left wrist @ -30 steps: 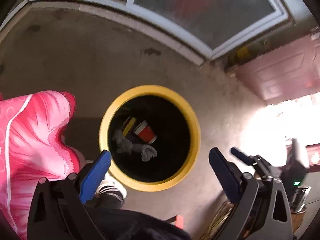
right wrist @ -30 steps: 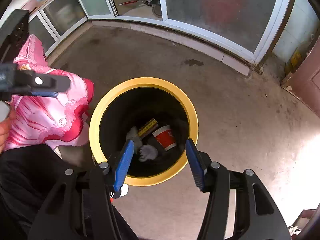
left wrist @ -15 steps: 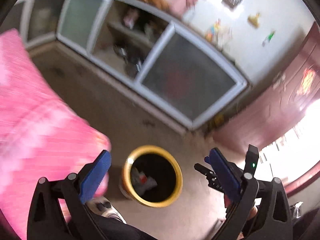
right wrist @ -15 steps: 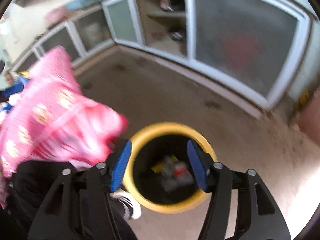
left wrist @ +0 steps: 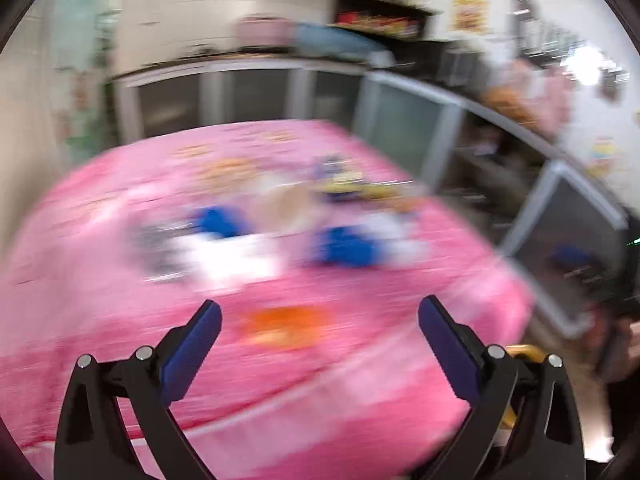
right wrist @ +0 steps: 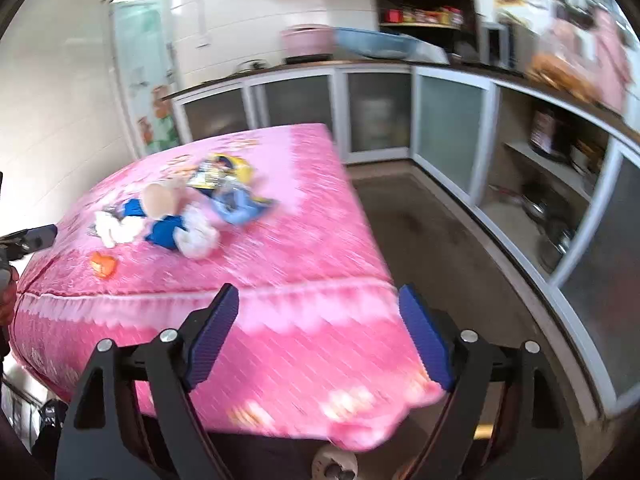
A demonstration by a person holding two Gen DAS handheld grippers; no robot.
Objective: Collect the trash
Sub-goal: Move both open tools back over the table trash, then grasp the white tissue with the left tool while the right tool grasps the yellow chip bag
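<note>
Pink patterned cloth [right wrist: 304,248] covers a table, filling the middle of both wrist views. Trash pile [right wrist: 180,212] sits on the far part of the cloth: blue and white crumpled pieces, a pale round item, a yellow-blue wrapper [right wrist: 224,172]; an orange scrap [right wrist: 103,265] lies nearer, to the left. Left view is heavily blurred. Right gripper [right wrist: 319,312] has just been opening, jaws wide apart, nothing between them. Left gripper [left wrist: 319,325] also spread wide, empty. Both hang above the near table edge. Glass-front cabinets [right wrist: 448,128] run along the far and right walls.
</note>
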